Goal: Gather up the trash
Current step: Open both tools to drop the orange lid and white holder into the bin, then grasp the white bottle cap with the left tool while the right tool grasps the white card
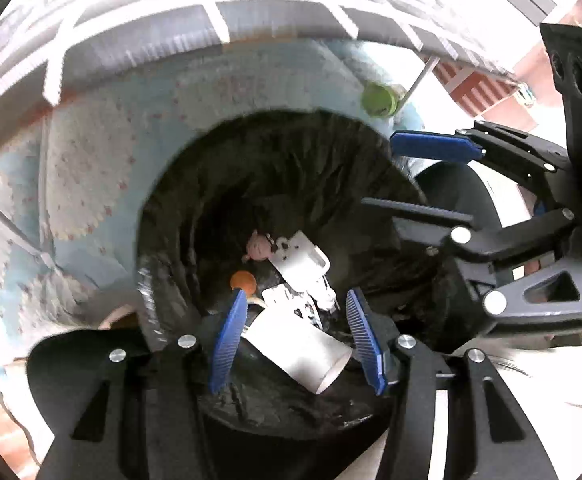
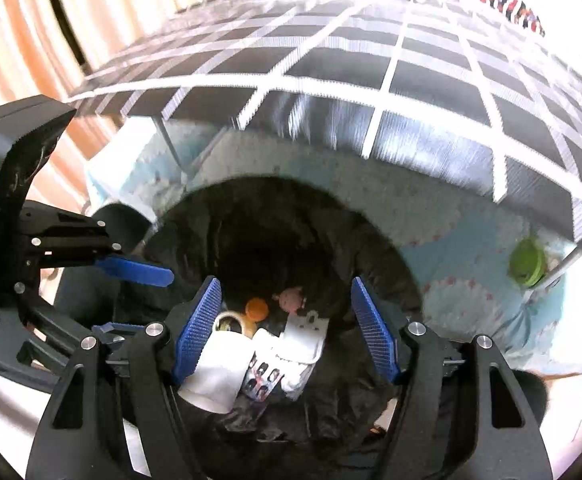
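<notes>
The trash is already down in the bin [image 1: 179, 216]: a white paper cup [image 1: 303, 344] lying on its side near the top of the pile, some white packaging with dark printed bits [image 2: 291, 356] next to it, a small orange ball [image 1: 243, 281] and a little pink toy-looking thing [image 1: 259, 249] deeper in. All of it sits loose on the black bag liner, nothing is being gripped.

Both tools hang right over the mouth of the bin, pointing steeply down into it. The left gripper [image 1: 295, 340] has its blue fingers [image 1: 229, 344] about half apart with the cup showing in the gap below them, but the pads aren't pressing on anything. The right gripper [image 2: 287, 332] is spread a bit wider, also with nothing in it, just the pile visible beneath.

So my read: this is the tail end of a drop step. Stuff released, hands empty above the bin.

Outward from there, the bin stands on a light blue patterned mat [image 1: 87, 184] under a tabletop [image 2: 331, 64] covered in a dark checked cloth. A green round thing [image 2: 527, 262], maybe a lid or tape roll, lies on the mat by a table leg, well apart from the bin.

If that counts as trash, the next move probably calls for lifting clear of the rim, swinging over to it and coming down with fingers open wide enough to straddle it. Can't tell if anything's left on the tabletop.
</notes>
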Demonstrator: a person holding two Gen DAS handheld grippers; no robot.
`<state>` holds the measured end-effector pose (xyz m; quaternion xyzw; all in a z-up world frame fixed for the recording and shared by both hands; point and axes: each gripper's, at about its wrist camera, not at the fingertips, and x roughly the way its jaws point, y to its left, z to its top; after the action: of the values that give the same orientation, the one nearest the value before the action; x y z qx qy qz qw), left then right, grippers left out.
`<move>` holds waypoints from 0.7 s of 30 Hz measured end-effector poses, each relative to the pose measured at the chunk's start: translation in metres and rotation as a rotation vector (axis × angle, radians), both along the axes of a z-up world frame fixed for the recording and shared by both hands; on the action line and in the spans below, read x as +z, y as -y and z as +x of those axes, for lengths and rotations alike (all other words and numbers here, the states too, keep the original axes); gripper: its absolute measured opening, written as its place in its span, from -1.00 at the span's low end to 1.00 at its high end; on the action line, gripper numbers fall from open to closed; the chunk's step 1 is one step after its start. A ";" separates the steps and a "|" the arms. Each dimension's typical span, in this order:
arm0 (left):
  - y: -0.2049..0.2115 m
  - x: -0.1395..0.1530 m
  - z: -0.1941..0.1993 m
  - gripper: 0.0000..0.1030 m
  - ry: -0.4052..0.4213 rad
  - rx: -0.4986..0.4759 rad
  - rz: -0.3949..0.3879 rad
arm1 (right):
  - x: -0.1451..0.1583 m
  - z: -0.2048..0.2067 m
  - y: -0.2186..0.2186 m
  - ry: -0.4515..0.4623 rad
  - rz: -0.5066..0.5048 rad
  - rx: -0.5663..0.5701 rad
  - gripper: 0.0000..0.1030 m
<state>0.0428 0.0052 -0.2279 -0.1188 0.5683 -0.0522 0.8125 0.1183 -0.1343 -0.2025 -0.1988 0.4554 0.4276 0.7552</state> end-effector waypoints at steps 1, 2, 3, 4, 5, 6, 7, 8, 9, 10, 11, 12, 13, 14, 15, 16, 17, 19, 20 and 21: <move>-0.001 0.005 -0.001 -0.03 0.013 -0.004 0.005 | 0.005 -0.001 0.001 0.014 0.008 -0.001 0.31; -0.002 0.009 -0.002 -0.03 0.027 -0.008 0.010 | 0.012 -0.001 0.001 0.029 0.022 -0.003 0.31; -0.003 0.017 -0.003 -0.03 0.048 -0.016 0.021 | 0.017 -0.002 0.001 0.036 0.032 -0.003 0.31; -0.004 0.021 -0.003 -0.03 0.060 -0.022 0.028 | 0.022 -0.002 0.001 0.046 0.042 -0.004 0.31; -0.004 0.029 -0.003 -0.03 0.081 -0.028 0.040 | 0.028 -0.002 0.001 0.059 0.054 -0.004 0.31; -0.005 0.035 -0.003 -0.03 0.094 -0.030 0.046 | 0.033 -0.002 0.001 0.070 0.063 -0.004 0.31; -0.006 0.043 -0.003 -0.03 0.120 -0.034 0.051 | 0.037 -0.002 0.002 0.082 0.069 -0.006 0.31; -0.006 0.050 -0.003 -0.03 0.143 -0.038 0.053 | 0.043 -0.001 0.003 0.091 0.084 -0.005 0.31; -0.007 0.056 -0.004 -0.03 0.163 -0.040 0.058 | 0.047 0.000 0.004 0.093 0.097 -0.006 0.31; -0.008 0.064 -0.003 -0.03 0.183 -0.042 0.065 | 0.050 0.000 0.005 0.095 0.108 -0.009 0.31; -0.008 0.071 -0.002 -0.03 0.204 -0.045 0.074 | 0.056 0.002 0.007 0.100 0.125 -0.015 0.31; -0.008 0.076 -0.001 -0.03 0.215 -0.046 0.079 | 0.059 0.004 0.008 0.105 0.135 -0.019 0.31; -0.008 0.083 0.001 -0.03 0.236 -0.049 0.087 | 0.066 0.006 0.010 0.118 0.152 -0.025 0.31; -0.009 0.090 0.002 -0.03 0.253 -0.052 0.093 | 0.072 0.009 0.012 0.128 0.165 -0.029 0.31; -0.009 0.096 0.003 -0.03 0.269 -0.055 0.100 | 0.076 0.011 0.013 0.132 0.173 -0.032 0.31; -0.009 0.104 0.005 -0.03 0.291 -0.061 0.106 | 0.082 0.015 0.016 0.138 0.186 -0.039 0.31; -0.010 0.112 0.008 -0.03 0.313 -0.067 0.117 | 0.089 0.019 0.018 0.144 0.203 -0.047 0.31; -0.012 0.125 0.014 -0.03 0.353 -0.069 0.136 | 0.100 0.024 0.021 0.158 0.228 -0.064 0.31; -0.015 0.132 0.018 -0.03 0.376 -0.069 0.138 | 0.106 0.030 0.023 0.164 0.244 -0.069 0.31; -0.017 0.139 0.023 -0.03 0.400 -0.068 0.138 | 0.111 0.036 0.024 0.171 0.256 -0.072 0.31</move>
<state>0.0657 0.0222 -0.0888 -0.0308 0.4017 -0.0633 0.9131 0.1543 -0.1581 -0.0918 -0.1201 0.3378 0.4364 0.8252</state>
